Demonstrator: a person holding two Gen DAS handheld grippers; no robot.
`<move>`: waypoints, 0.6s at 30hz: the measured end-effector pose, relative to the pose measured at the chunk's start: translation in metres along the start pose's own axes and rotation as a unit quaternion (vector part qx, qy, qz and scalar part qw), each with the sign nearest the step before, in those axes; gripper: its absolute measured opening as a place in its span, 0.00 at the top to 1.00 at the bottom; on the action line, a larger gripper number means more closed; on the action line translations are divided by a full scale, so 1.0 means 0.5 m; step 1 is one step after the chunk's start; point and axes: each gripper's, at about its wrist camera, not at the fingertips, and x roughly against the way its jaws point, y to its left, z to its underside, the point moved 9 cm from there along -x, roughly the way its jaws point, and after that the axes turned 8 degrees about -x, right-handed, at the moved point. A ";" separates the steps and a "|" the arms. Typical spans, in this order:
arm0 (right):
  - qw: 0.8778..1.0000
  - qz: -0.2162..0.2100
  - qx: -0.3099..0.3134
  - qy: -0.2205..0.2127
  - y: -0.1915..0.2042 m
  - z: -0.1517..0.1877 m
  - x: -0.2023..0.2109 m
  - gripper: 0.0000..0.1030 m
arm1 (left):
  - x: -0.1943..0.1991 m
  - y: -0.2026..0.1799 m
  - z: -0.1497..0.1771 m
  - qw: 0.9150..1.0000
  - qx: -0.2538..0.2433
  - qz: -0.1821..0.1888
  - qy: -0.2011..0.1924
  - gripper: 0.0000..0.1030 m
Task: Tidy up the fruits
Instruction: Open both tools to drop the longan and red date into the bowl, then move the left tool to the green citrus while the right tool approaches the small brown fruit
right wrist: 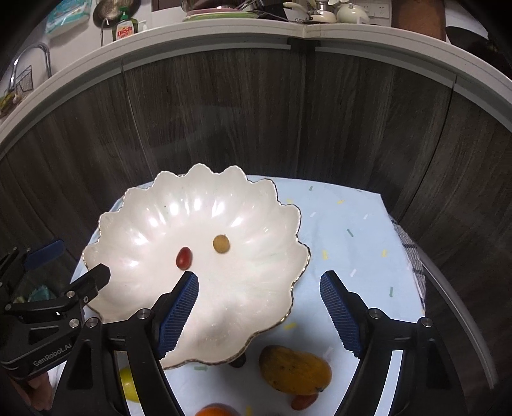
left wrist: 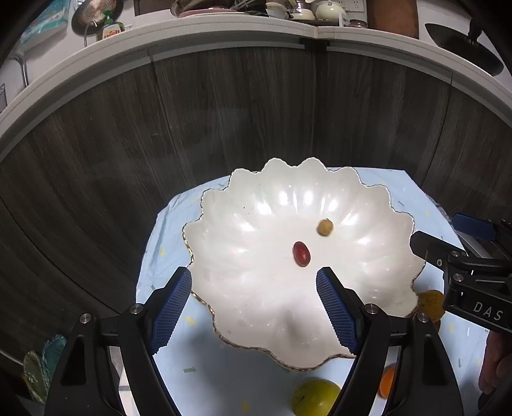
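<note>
While both fingers [left wrist: 174, 307] gape, red fruit [left wrist: 301, 253] lies beyond them.

Small table under a pale blue speckled cloth

The tablecloth [right wrist: 352, 230] fills the frame's lower middle. On it rest a scalloped white dish [right wrist: 134, 204] at centre left, a mango [right wrist: 294, 371] below it, an orange [right wrist: 214, 411] at the bottom edge, and a yellow-green apple [left wrist: 315, 396].

A home kitchen: counter [right wrist: 224, 35] bearing dish soap [right wrist: 125, 29], teapots [right wrist: 350, 12], stacked plates [right wrist: 220, 13].
</note>
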 end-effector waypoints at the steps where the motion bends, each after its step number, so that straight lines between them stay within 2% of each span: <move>1: 1.000 0.000 -0.001 -0.001 0.000 0.000 0.003 0.23 | 0.005 -0.001 -0.001 1.000 0.000 0.000 -0.001 0.22; 18: 1.000 0.003 -0.018 -0.012 -0.020 0.025 0.060 0.23 | 0.064 -0.017 0.016 1.000 -0.001 0.004 -0.006 0.22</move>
